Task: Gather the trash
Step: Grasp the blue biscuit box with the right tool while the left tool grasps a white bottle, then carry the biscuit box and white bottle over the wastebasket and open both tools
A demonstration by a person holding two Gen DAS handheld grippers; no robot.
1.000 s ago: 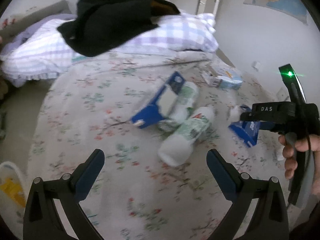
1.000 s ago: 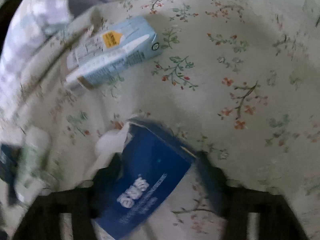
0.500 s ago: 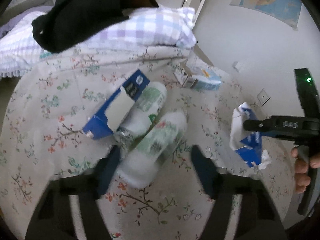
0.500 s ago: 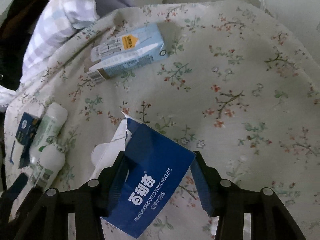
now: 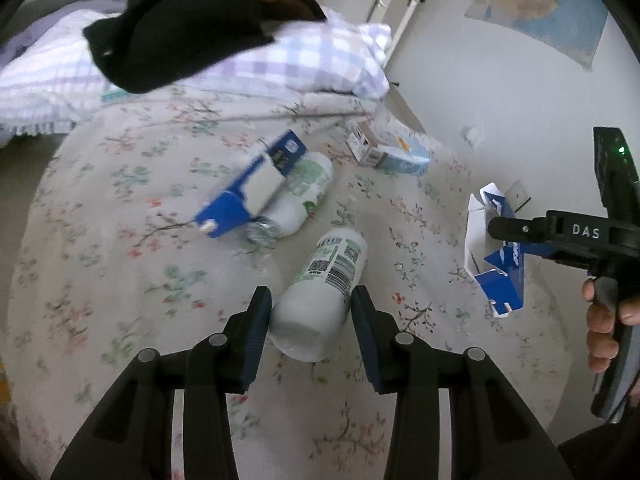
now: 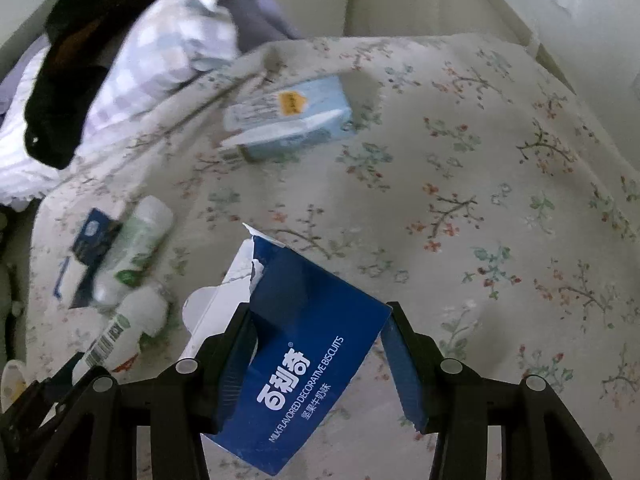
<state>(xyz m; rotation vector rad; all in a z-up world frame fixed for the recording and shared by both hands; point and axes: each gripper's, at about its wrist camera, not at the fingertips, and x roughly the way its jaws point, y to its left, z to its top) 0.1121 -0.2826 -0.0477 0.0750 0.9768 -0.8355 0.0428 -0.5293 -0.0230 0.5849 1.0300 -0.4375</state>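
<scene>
My left gripper (image 5: 312, 304) is shut on a white plastic bottle (image 5: 324, 284) with a green label, holding its base end over the floral bedspread; it also shows in the right wrist view (image 6: 120, 328). My right gripper (image 6: 320, 320) is shut on a torn blue biscuit box (image 6: 304, 360), held above the bed; the box shows at the right of the left wrist view (image 5: 496, 256). A second white bottle (image 5: 300, 200) and a flattened blue box (image 5: 252, 188) lie together on the bed. A light blue carton (image 5: 396, 152) lies farther back.
A checked purple pillow (image 5: 304, 64) with a black garment (image 5: 188, 28) on it lies at the head of the bed. A white wall (image 5: 500, 92) with a socket runs along the right side. The bedspread (image 6: 500, 200) spreads out to the right.
My left gripper moved in over the nearer white bottle and closed on it. My right gripper lifted the blue biscuit box off the bed.
</scene>
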